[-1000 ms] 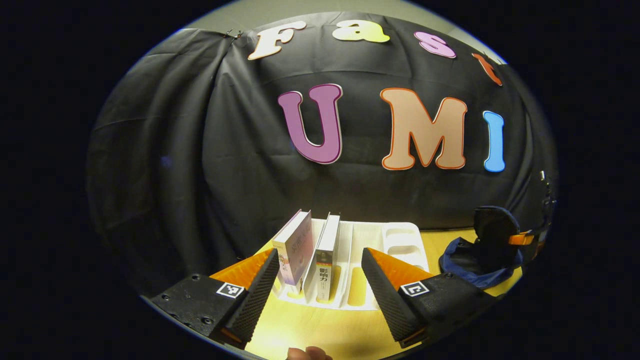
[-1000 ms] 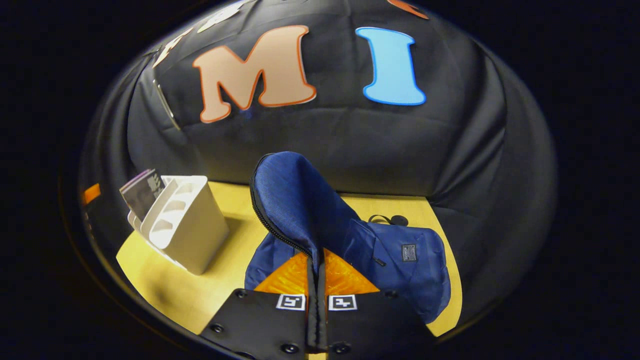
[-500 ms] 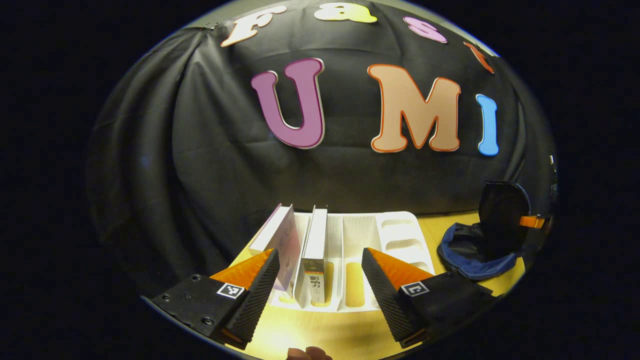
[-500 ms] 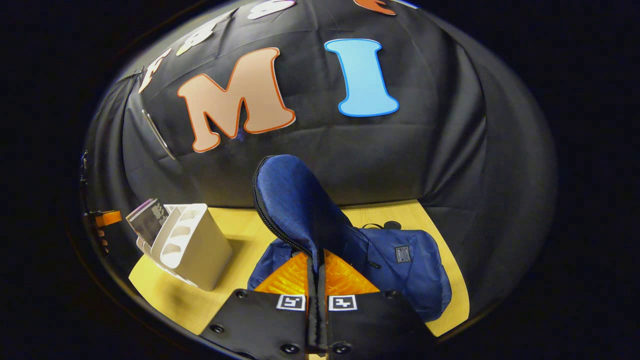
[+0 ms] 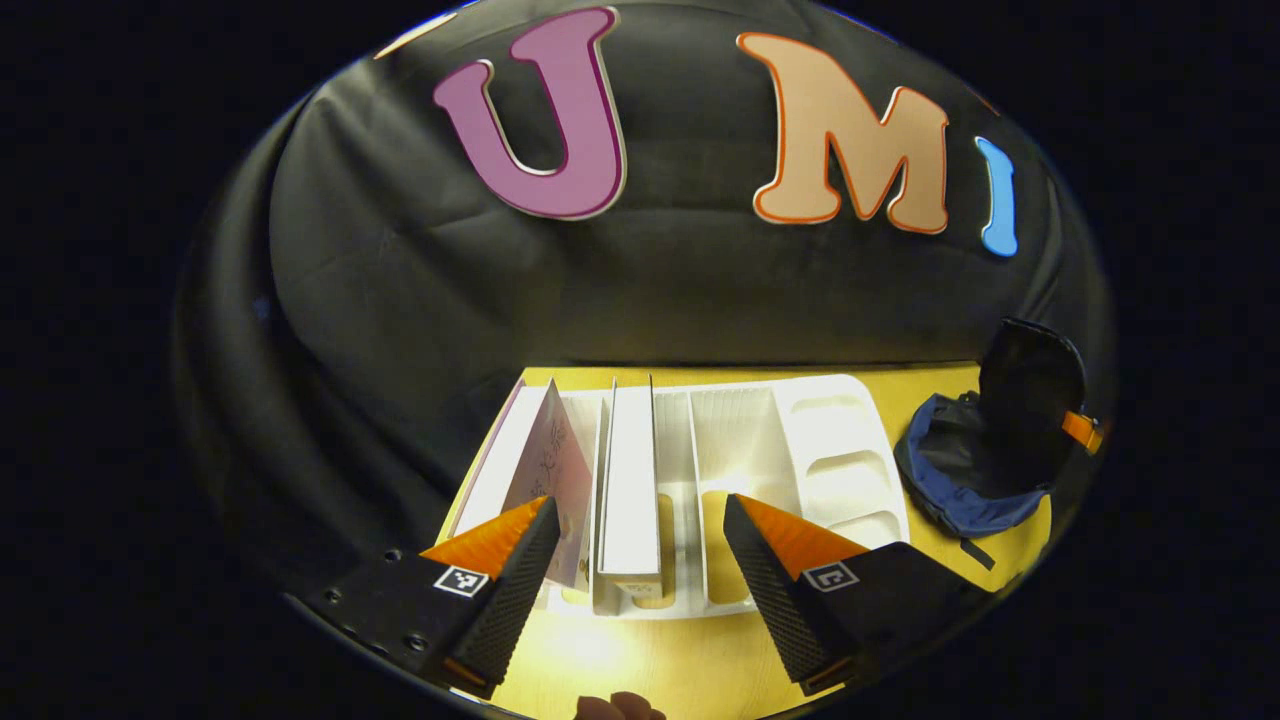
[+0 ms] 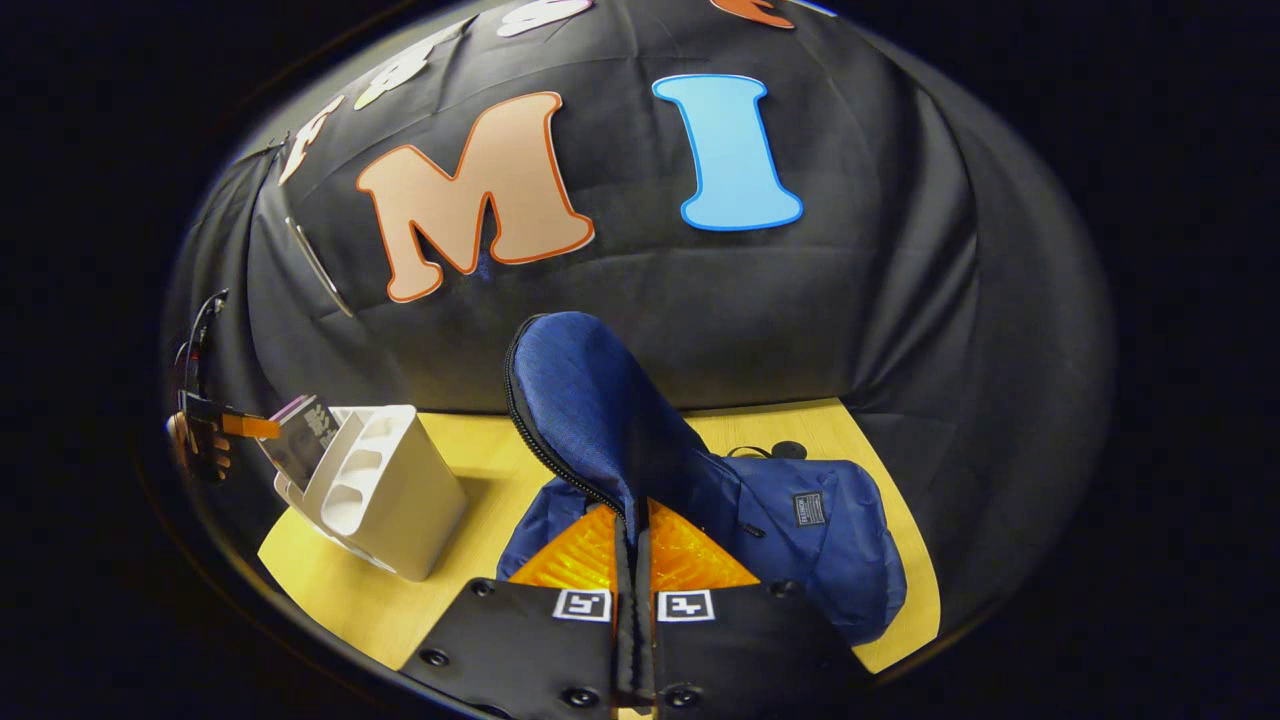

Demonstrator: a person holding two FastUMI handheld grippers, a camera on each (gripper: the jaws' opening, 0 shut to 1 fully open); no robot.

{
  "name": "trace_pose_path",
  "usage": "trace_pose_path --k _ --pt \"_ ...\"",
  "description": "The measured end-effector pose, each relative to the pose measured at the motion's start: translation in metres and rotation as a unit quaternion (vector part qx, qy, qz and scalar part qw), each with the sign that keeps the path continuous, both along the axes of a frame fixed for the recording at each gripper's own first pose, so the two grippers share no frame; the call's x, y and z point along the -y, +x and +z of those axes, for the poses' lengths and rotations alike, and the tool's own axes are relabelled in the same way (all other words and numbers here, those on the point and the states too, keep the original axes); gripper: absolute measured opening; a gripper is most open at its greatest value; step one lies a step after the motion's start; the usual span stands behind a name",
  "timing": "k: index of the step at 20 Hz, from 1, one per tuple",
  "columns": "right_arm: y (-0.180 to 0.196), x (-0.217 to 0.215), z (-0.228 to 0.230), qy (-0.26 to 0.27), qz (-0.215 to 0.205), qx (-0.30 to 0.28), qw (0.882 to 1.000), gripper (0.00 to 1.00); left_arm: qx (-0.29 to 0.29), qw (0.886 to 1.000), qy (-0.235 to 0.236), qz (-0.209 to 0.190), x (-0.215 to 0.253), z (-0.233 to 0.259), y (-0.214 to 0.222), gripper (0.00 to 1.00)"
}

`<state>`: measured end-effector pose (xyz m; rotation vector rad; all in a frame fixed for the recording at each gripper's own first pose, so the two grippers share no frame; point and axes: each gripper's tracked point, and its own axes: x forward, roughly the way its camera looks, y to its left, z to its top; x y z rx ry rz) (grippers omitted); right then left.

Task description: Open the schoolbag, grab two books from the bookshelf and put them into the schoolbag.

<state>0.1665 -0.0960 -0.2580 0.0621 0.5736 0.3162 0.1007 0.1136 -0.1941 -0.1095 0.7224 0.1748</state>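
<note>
Holding the schoolbag (image 6: 800, 540) flap (image 6: 580, 400) up on the surface (image 6: 480, 470), right claw (image 6: 633, 560) clamped on it, while hovering the left claw (image 5: 640, 540), fingers apart, over both books (image 5: 630, 480) waiting in the bookshelf (image 5: 840, 470), neither bagged.

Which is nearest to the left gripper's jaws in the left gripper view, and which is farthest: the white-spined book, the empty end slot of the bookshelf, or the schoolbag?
1. White-spined book: standing in the bookshelf, just ahead of the open left gripper.
2. Empty end slot: on the bookshelf's right side, farther off.
3. Schoolbag: far right on the table, beyond the bookshelf.
</note>
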Motion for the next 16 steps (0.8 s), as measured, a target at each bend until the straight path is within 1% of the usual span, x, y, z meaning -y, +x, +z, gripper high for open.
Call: trace_pose_path --k 5,7,10,11,12,13,15,16 --pt "0.0 -0.001 0.0 -0.001 0.002 -0.001 1.0 0.04 -0.075 0.997 -0.031 -0.003 0.003 -0.027 0.018 0.97" --pt "0.0 0.0 0.0 -0.001 0.002 -0.001 1.0 0.03 -0.093 0.995 -0.024 0.0 -0.002 -0.032 0.023 0.93" --pt "0.0 0.0 0.001 -0.002 0.002 0.0 1.0 0.03 -0.113 0.993 -0.016 -0.004 -0.004 -0.04 0.027 0.92" --pt "0.0 0.0 0.001 -0.001 0.003 -0.002 1.0 0.03 -0.12 0.993 -0.01 -0.007 -0.005 -0.042 0.027 0.87" --pt "0.001 -0.001 0.002 0.0 0.002 -0.002 1.0 0.04 -0.127 0.992 -0.006 -0.009 -0.007 -0.045 0.028 0.9" --pt "0.0 0.0 0.001 0.0 0.002 -0.003 1.0 0.03 -0.133 0.991 -0.005 -0.012 -0.006 -0.047 0.031 0.9" --pt "0.0 0.0 0.001 0.001 0.002 -0.003 1.0 0.03 -0.139 0.99 -0.009 -0.018 -0.003 -0.053 0.033 0.86" --pt "0.001 0.0 0.001 0.001 0.002 -0.005 1.0 0.03 -0.153 0.988 -0.008 -0.019 -0.002 -0.056 0.03 0.82"
